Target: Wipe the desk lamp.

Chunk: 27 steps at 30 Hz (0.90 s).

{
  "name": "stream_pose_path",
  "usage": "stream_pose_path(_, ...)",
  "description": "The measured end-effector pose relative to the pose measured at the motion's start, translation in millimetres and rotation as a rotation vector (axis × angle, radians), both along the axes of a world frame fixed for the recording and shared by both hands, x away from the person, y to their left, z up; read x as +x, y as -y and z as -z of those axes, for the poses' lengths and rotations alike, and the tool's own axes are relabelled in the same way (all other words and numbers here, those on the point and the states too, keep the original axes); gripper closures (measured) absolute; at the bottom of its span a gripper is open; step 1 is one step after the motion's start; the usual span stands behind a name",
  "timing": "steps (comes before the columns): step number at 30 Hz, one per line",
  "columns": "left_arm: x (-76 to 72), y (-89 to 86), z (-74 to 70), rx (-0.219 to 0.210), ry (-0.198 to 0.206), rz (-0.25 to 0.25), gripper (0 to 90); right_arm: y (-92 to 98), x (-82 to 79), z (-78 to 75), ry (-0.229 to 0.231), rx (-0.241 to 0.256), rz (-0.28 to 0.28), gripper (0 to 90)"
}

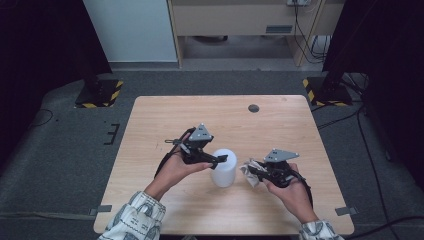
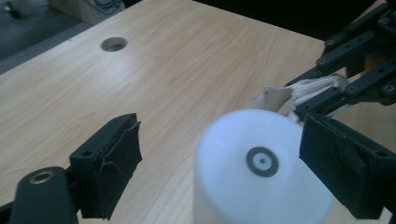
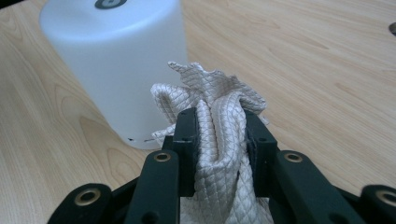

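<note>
A white plastic cylinder point(image 1: 223, 168) stands upright near the middle of the wooden table point(image 1: 165, 120), with a small grey ring on its top point(image 2: 262, 161). My left gripper point(image 1: 218, 159) is open. The cylinder point(image 2: 261, 186) sits between its two padded jaws, close to the right pad point(image 2: 343, 165) and well apart from the left pad point(image 2: 114, 163). My right gripper point(image 3: 219, 122) is shut on a bunched cream quilted cloth point(image 3: 219, 107). The cloth point(image 1: 250, 170) is held just right of the cylinder point(image 3: 121, 60), almost touching its lower wall.
A round cable hole point(image 1: 253, 108) lies in the table's far part, behind both grippers. Dark stands with yellow-black striped bases point(image 1: 97, 95) sit on the grey floor beyond the table's far corners. A wooden cabinet point(image 1: 240, 20) is at the back.
</note>
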<state>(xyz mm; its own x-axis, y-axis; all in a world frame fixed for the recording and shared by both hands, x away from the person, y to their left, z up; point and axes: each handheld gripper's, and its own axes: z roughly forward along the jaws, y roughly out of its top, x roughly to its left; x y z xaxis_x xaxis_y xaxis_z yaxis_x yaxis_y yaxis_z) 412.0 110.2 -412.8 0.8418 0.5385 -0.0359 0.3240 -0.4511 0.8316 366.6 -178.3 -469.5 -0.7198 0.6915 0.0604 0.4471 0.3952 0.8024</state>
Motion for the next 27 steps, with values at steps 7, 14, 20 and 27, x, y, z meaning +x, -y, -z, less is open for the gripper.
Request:
stream_pose_path(7, -7.3, -36.6, -2.7, 0.007, 0.007, -0.112, 9.6, 14.8, 4.6, -6.8, 0.018, -0.008, 0.048, 71.1)
stream_pose_path(14, -8.4, -71.0, 13.3, 0.043, -0.011, -0.191, 7.5, 30.9, 19.4, -8.1, 0.004, -0.018, 0.102, 71.0)
stream_pose_path(20, -8.2, -94.3, 35.6, 0.069, -0.041, -0.245, 7.6, 42.8, 28.2, -11.0, -0.003, -0.012, 0.137, 70.9)
stream_pose_path(27, -7.3, -111.4, 58.5, 0.071, -0.078, -0.294, 8.0, 57.7, 41.7, -10.7, -0.01, -0.007, 0.189, 70.8)
